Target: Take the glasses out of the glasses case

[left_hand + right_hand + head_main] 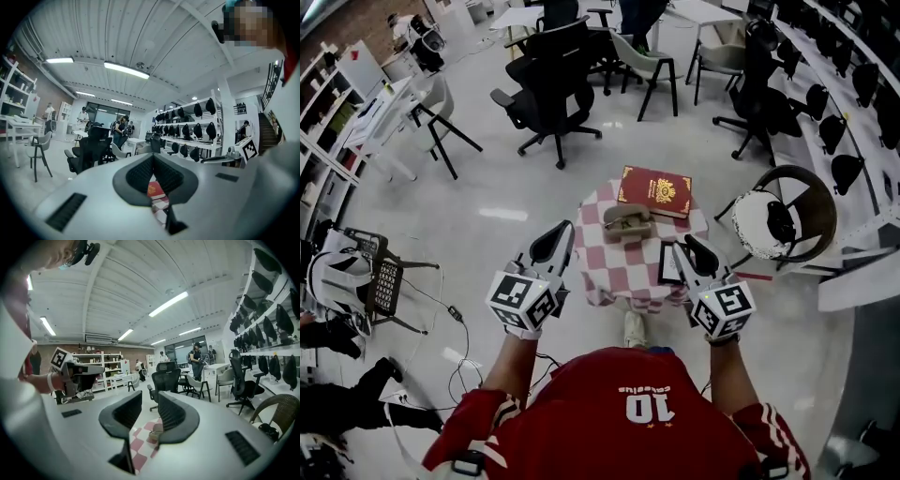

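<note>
A tan glasses case (628, 225) lies shut in the middle of a small table with a red-and-white checked cloth (609, 272). Both grippers hover over the table's near edge, apart from the case. My left gripper (551, 244) is at the near left; in the left gripper view its tips (153, 158) touch with nothing between them. My right gripper (700, 255) is at the near right. In the right gripper view (150, 398) a narrow gap shows between its jaws, and the case (154, 430) lies below and beyond them. No glasses are visible.
A red book (654, 190) lies at the table's far edge and also shows in the left gripper view (154, 190). A flat black-framed item (668, 264) lies at the near right. A wicker chair (797, 211) stands to the right, with office chairs (548, 84) beyond.
</note>
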### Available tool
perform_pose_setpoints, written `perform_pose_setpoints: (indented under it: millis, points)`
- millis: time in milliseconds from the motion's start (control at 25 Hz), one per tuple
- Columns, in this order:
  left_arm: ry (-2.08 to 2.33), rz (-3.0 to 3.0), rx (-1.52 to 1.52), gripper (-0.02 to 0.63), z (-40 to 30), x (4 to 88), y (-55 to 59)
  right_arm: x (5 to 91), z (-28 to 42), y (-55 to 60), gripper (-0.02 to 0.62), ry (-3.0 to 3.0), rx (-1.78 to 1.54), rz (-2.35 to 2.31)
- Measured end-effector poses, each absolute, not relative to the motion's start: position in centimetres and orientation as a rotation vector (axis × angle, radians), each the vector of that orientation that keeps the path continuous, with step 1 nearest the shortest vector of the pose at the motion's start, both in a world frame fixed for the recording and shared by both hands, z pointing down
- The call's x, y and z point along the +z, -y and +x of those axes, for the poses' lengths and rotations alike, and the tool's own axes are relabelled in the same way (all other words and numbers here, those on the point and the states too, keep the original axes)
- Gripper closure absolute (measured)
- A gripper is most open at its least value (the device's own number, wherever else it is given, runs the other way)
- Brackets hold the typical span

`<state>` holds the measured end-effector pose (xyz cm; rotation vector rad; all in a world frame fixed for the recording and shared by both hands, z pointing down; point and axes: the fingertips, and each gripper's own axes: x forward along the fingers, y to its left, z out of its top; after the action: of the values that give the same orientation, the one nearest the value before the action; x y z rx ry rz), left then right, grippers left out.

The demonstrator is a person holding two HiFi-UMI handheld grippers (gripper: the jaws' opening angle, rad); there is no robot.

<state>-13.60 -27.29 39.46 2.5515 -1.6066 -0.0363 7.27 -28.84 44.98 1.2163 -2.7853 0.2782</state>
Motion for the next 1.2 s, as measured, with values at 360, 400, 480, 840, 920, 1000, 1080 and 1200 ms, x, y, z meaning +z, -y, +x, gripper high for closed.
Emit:
perform_pose_setpoints:
  millis: [360,400,480,840,920,1000,1080,1200]
  points:
    - [1.591,2.512,-0.017,0.598,-14.1,42.0,29.4,50.6,4.3,33.1,0.498,2.652,0.207,1.058]
    - [1.594,2.505,-0.017,0.598,-14.2,42.3,29.8,51.3,3.9,33.6,0.497,2.644,0.204,1.035]
    - [1.602,2.490,-0.014,0.598,-14.5,42.8,30.5,52.5,3.1,34.6,0.498,2.628,0.195,0.993]
    - [1.623,2.447,0.006,0.598,-14.6,44.7,34.4,58.5,0.0,40.0,0.499,2.549,0.154,0.796]
    - [1.626,2.437,0.005,0.598,-14.5,44.9,35.2,59.8,-0.7,41.3,0.497,2.526,0.130,0.745]
    - [1.635,2.422,0.009,0.598,-14.5,45.4,35.9,61.4,-1.2,42.4,0.497,2.503,0.117,0.702]
    - [1.649,2.401,0.014,0.598,-14.7,46.1,36.5,63.5,-1.5,43.4,0.497,2.475,0.134,0.659]
    - [1.678,2.364,0.018,0.598,-15.3,46.9,37.6,65.8,-2.2,44.6,0.499,2.451,0.150,0.603]
